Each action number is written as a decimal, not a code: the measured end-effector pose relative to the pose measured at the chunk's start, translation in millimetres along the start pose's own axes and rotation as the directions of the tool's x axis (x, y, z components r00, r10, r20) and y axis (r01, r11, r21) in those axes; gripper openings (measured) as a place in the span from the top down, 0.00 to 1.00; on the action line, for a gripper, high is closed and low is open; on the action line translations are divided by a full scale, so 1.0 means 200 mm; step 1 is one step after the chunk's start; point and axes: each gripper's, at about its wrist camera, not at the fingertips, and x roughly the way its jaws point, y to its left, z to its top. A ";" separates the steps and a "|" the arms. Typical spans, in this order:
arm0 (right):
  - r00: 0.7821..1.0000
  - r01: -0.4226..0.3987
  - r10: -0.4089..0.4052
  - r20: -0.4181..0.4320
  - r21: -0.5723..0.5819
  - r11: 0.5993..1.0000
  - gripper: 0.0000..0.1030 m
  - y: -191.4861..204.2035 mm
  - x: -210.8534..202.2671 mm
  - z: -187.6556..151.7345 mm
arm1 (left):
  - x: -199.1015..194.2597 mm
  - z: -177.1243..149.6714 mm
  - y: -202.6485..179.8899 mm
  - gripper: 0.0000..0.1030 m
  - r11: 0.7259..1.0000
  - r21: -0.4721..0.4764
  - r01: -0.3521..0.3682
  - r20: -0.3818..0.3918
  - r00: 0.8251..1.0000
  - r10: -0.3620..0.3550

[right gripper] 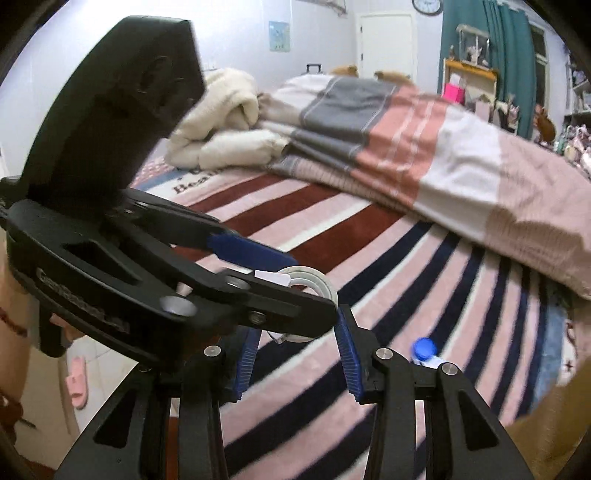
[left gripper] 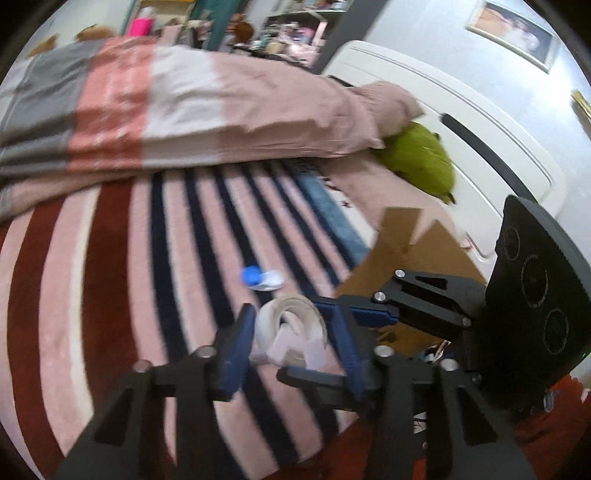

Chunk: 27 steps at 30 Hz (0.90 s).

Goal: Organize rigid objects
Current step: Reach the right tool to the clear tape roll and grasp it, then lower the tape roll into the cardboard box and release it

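A: Left wrist view, itemise.

B: One left gripper, its blue pads either side of one roll of white tape, which sits between them above the bed. Whether the pads press it, I cannot tell for sure; they look closed against it. One right gripper comes in from the right, its state unclear here. One small bottle with a blue cap lies on the blanket beyond the tape. One cardboard box, flaps up, to the right.

A: Surface and room?

B: One striped blanket, pink, red and navy. One folded duvet behind. One green cushion against the white headboard. One framed picture on the wall.

A: Right wrist view?

B: Right gripper, jaws spread apart, grasping nothing. Left gripper crosses in front holding the tape. Bottle beside the right finger. One cream comforter, one white door, teal curtains, one pink slipper on the floor.
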 end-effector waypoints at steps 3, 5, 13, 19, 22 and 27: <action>0.999 0.030 -0.030 0.021 0.027 0.999 0.65 -0.06 -0.13 -0.01 | 0.03 0.07 -0.16 0.69 0.999 0.049 0.003 0.000 1.000 -0.003; 0.998 0.050 -0.052 0.031 0.046 0.998 0.65 -0.12 -0.23 -0.02 | 0.06 0.12 -0.26 0.69 0.997 0.077 0.022 -0.007 1.000 -0.022; 0.988 0.148 -0.153 0.027 0.132 0.980 0.65 -0.40 -0.53 -0.14 | 0.33 0.28 -0.60 0.69 0.981 0.161 0.107 -0.081 0.992 -0.095; 0.975 0.220 -0.211 -0.064 0.212 0.952 0.65 -0.63 -0.65 -0.28 | 0.60 0.34 -0.76 0.69 0.971 0.170 0.169 -0.186 0.973 -0.136; 0.968 0.245 -0.222 -0.119 0.239 0.939 0.65 -0.74 -0.65 -0.33 | 0.73 0.35 -0.81 0.69 0.971 0.189 0.143 -0.239 0.966 -0.096; 0.947 0.298 -0.249 -0.201 0.268 0.916 0.59 -0.85 -0.63 -0.41 | 0.79 0.37 -0.84 0.43 0.977 0.196 0.087 -0.255 0.966 -0.034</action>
